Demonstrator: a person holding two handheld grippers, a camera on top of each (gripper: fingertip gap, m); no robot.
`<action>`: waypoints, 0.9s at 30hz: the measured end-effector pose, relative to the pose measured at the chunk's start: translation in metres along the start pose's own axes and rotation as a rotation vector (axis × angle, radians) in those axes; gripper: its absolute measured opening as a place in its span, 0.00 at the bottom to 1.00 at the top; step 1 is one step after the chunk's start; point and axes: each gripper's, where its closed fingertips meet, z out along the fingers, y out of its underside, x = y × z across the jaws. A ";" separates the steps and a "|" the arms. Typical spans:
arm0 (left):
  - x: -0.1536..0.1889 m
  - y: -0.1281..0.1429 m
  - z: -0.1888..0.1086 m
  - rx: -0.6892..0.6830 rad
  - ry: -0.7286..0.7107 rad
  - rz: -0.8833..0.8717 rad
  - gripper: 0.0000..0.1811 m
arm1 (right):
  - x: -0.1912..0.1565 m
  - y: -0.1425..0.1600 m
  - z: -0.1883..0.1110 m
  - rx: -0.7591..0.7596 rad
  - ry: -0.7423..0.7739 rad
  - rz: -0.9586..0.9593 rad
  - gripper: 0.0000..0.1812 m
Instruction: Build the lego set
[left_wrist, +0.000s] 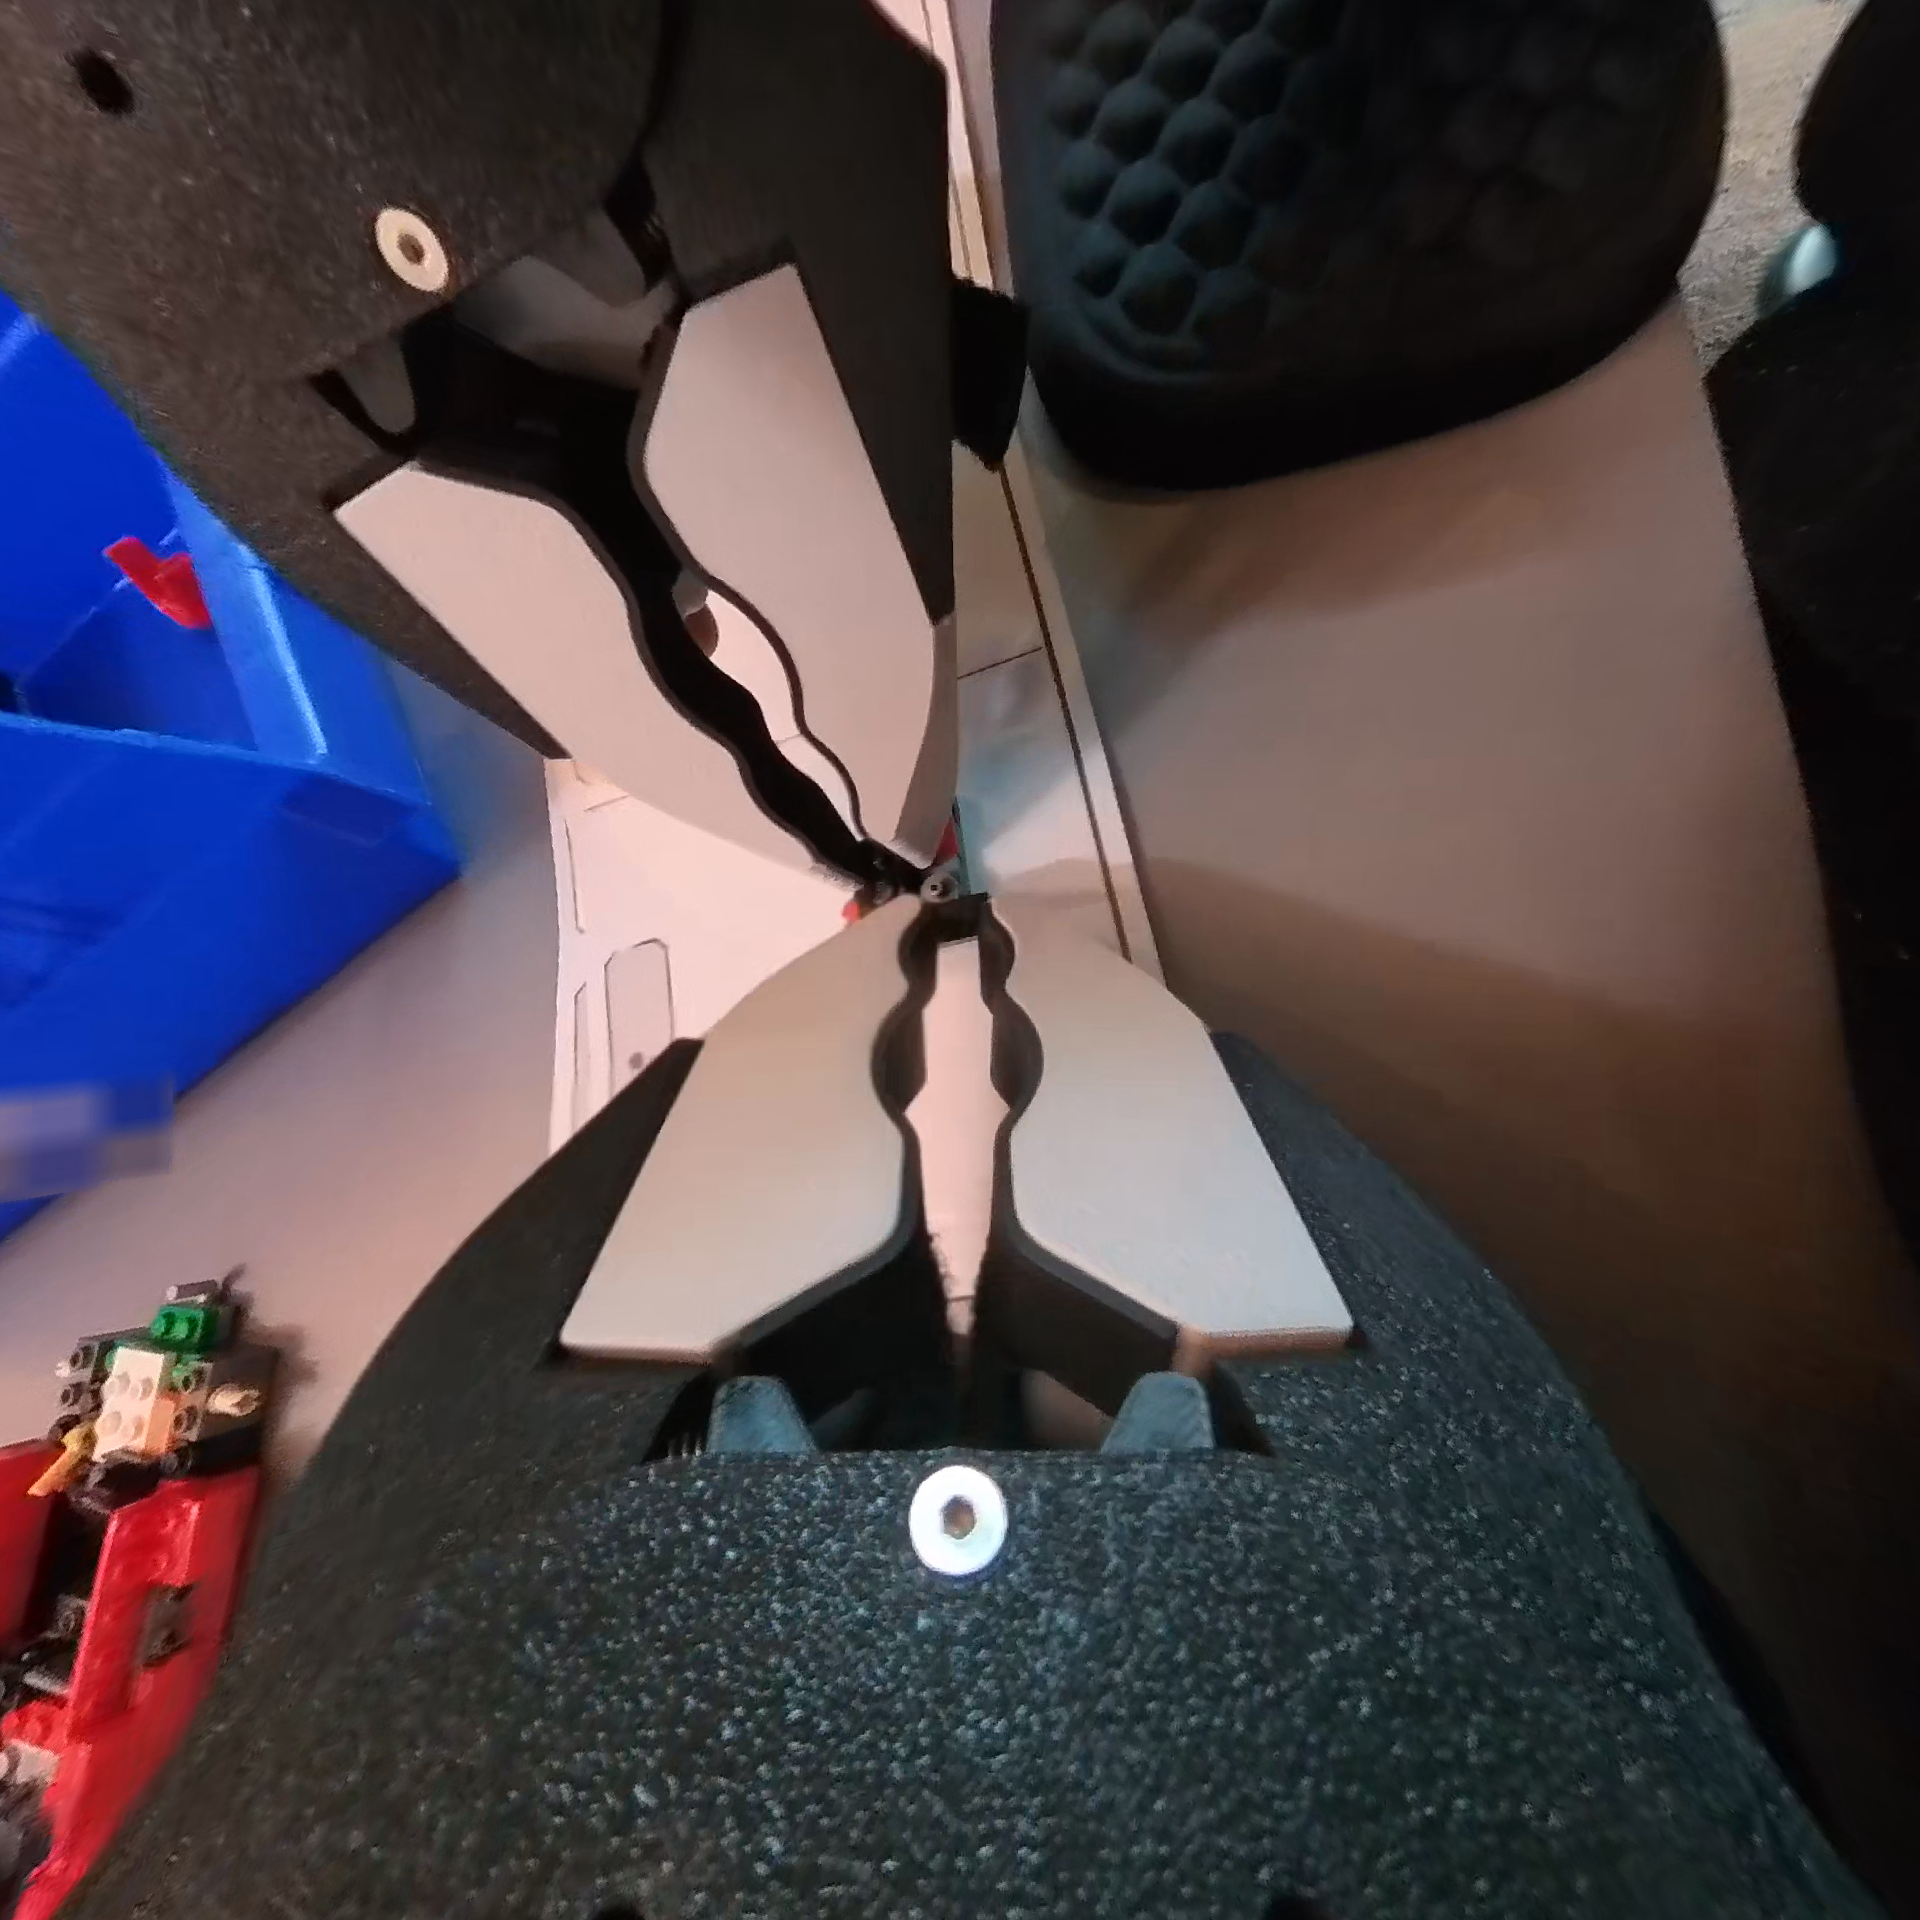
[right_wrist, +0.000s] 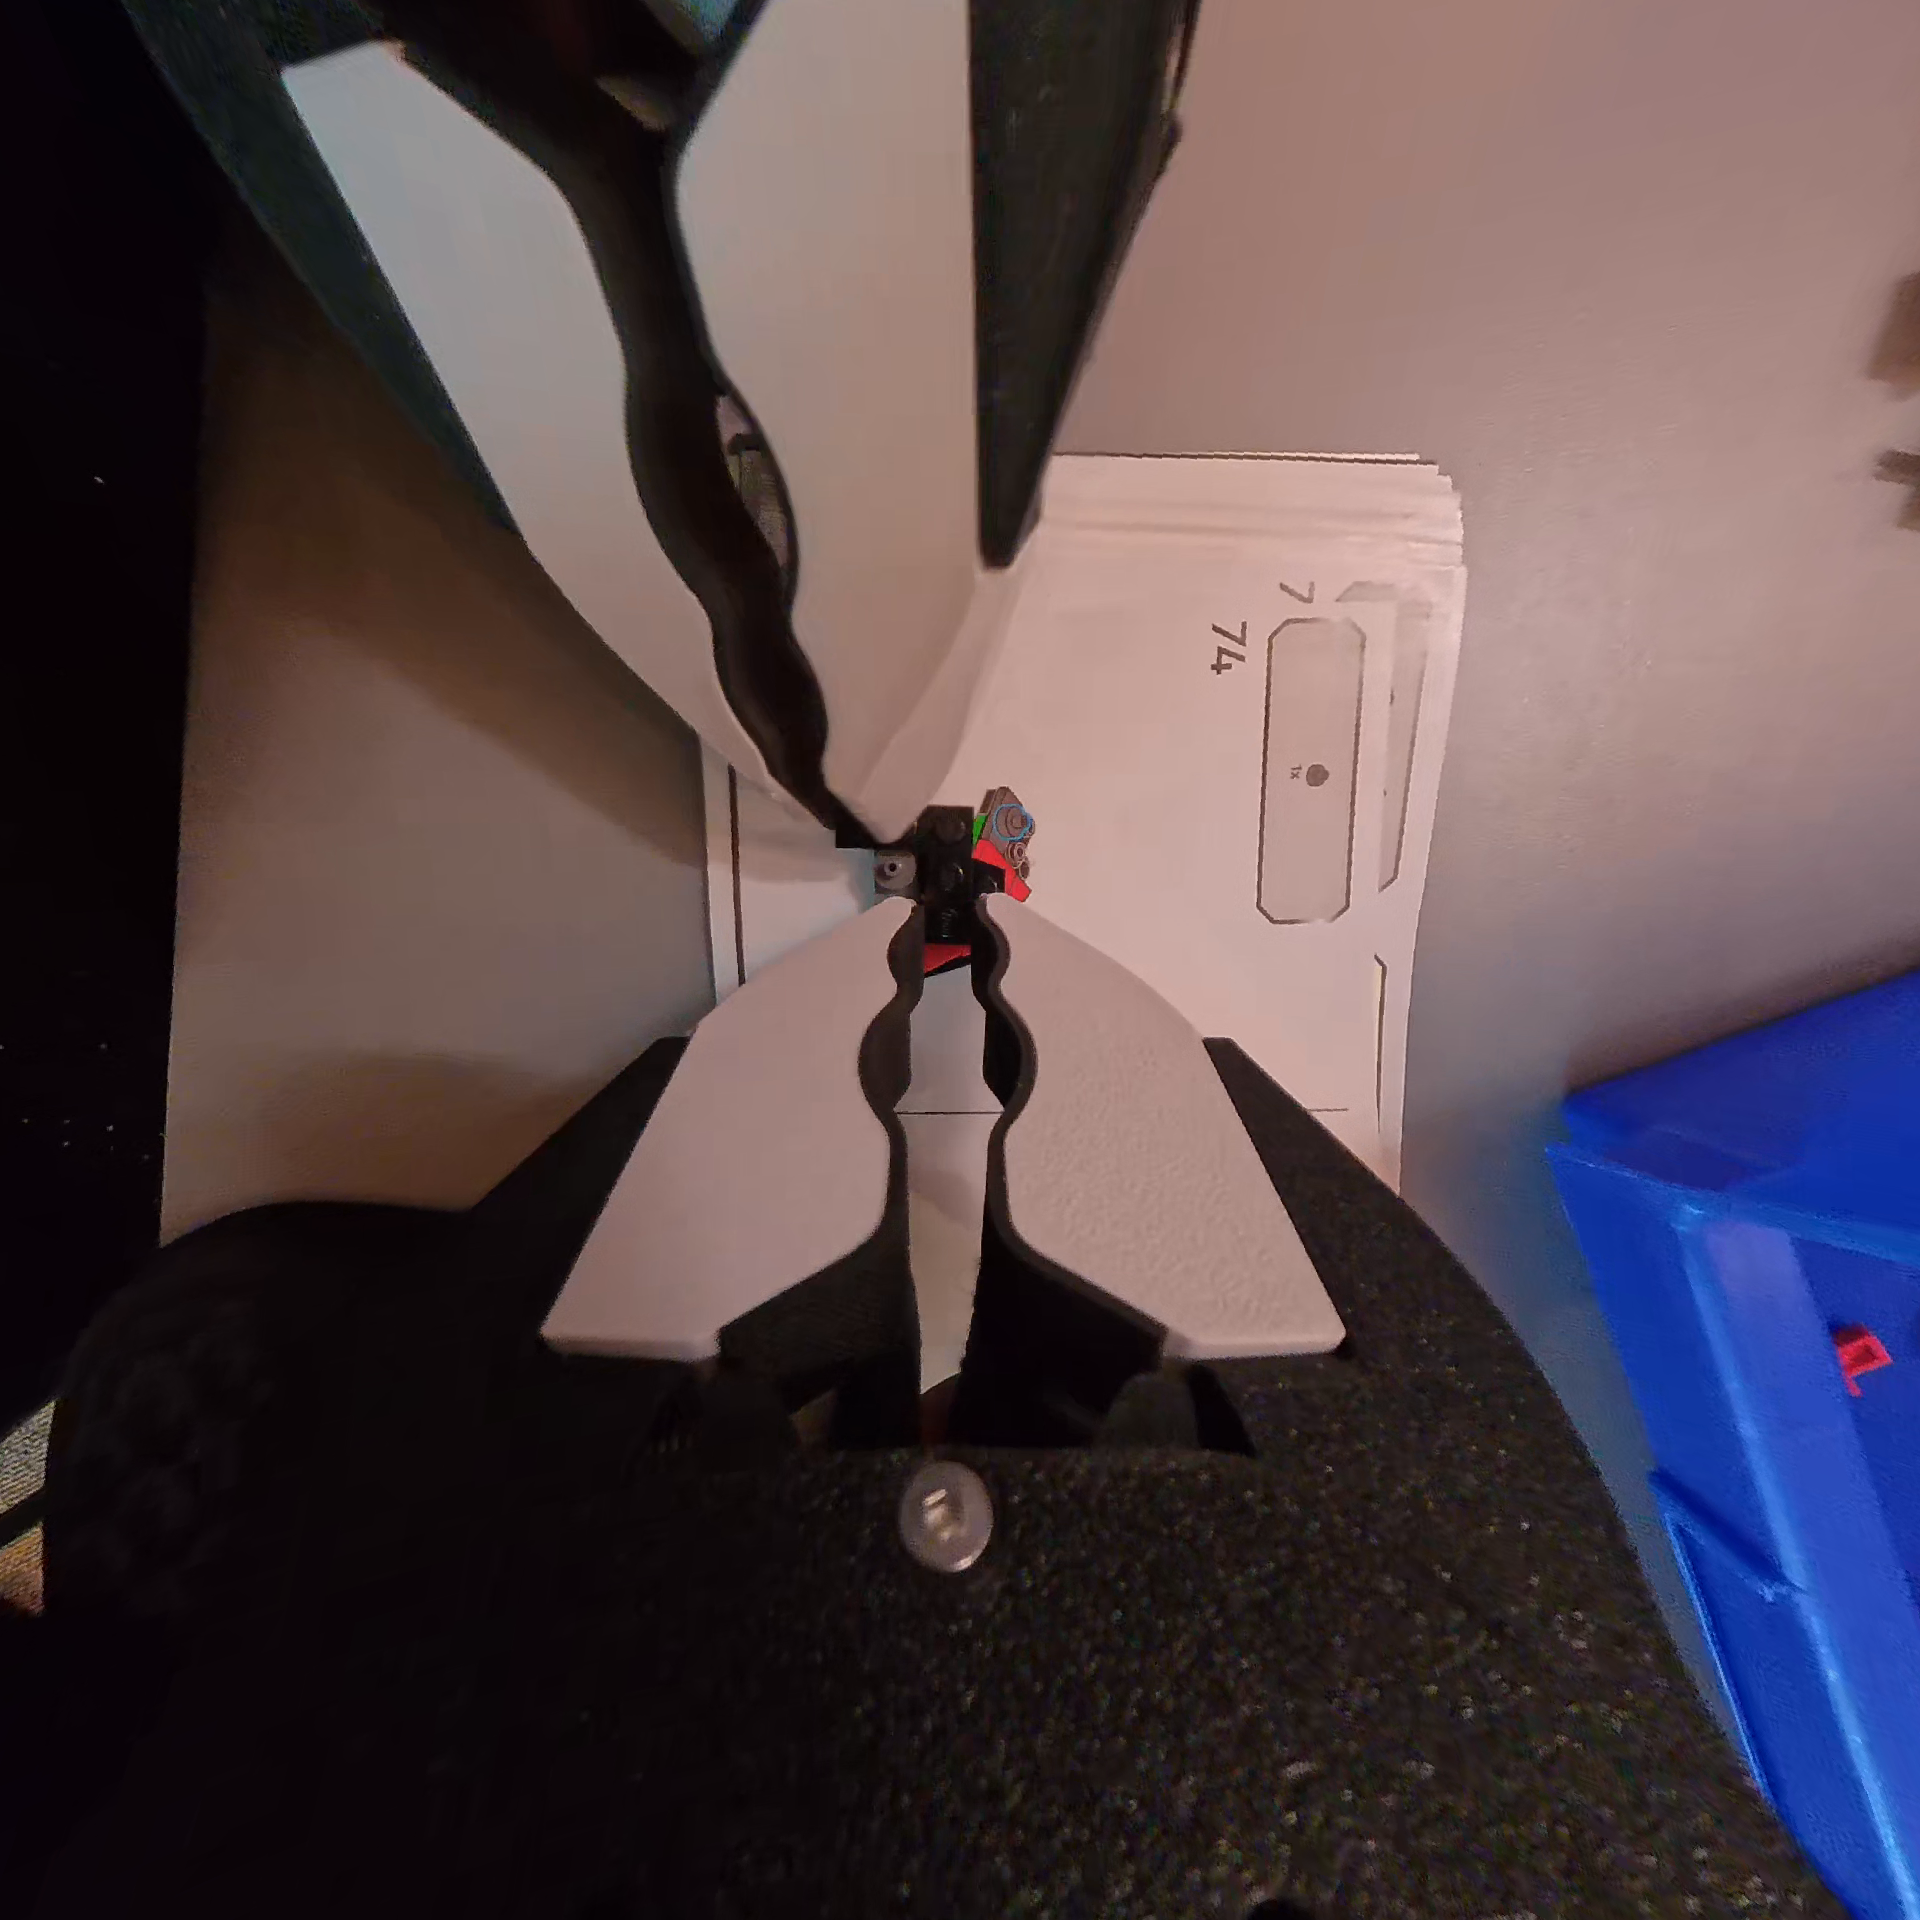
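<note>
A small lego assembly (right_wrist: 951, 868) of black, red, green and grey pieces is held in the air over the instruction booklet (right_wrist: 1143, 727). My right gripper (right_wrist: 948, 916) is shut on its lower part, with a red piece showing between the fingers. My left gripper (left_wrist: 951, 923) is shut on a small black piece (left_wrist: 956, 916) that meets the assembly (left_wrist: 935, 883). In the right wrist view the left gripper (right_wrist: 860, 828) comes in from the top. In the left wrist view the right gripper (left_wrist: 885, 864) comes in from the upper left. The two sets of tips nearly touch.
A blue bin (left_wrist: 156, 831) stands on the left and also shows in the right wrist view (right_wrist: 1766, 1403). A partly built lego model (left_wrist: 156, 1382) sits on a red part (left_wrist: 135, 1600) at lower left. A black padded object (left_wrist: 1351, 208) lies beyond the table edge. My two grippers' fingertips are within a few centimetres of each other. The partly built lego model (left_wrist: 156, 1382) is about 20 centimetres from both grippers' fingertips.
</note>
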 end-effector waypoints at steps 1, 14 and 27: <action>0.002 0.000 0.000 -0.003 0.014 -0.007 0.03 | 0.000 0.000 0.000 0.001 -0.001 -0.001 0.05; 0.001 0.005 0.004 -0.065 -0.005 0.005 0.13 | -0.001 0.000 0.000 -0.037 -0.037 -0.023 0.05; 0.001 0.011 0.004 -0.172 -0.083 0.247 0.03 | -0.004 -0.002 -0.001 -0.030 -0.041 0.007 0.05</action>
